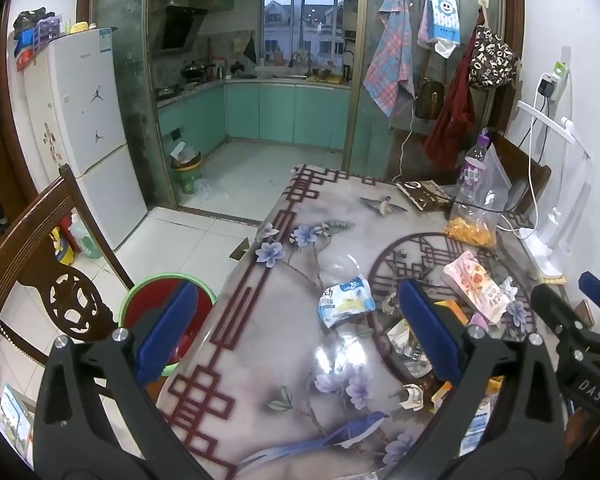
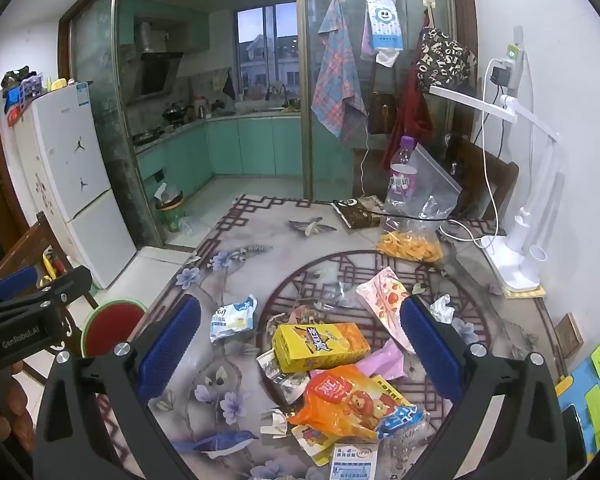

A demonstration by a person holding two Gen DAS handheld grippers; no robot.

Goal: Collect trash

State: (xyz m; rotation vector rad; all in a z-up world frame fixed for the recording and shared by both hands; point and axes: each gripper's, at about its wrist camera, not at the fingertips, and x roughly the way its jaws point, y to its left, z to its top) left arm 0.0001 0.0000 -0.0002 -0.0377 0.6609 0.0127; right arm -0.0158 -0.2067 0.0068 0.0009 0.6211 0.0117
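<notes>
Wrappers lie in a pile on the patterned table [image 2: 228,236]: a yellow box [image 2: 320,346], an orange snack bag [image 2: 346,398], a pink packet [image 2: 384,300] and a white-blue milk pouch [image 2: 232,318]. My right gripper [image 2: 300,346] is open and empty, its jaws either side of the yellow box, above the pile. My left gripper [image 1: 298,336] is open and empty over the table's left part, near the milk pouch [image 1: 346,300]. A green bin with a red liner [image 1: 156,308] stands on the floor left of the table; it also shows in the right wrist view [image 2: 114,326].
A plastic bottle [image 2: 402,176], a bag of orange chips [image 2: 412,248] and a white desk lamp [image 2: 516,248] with cables stand at the table's far right. A wooden chair [image 1: 48,264] stands left by the bin. A fridge [image 1: 84,128] stands beyond.
</notes>
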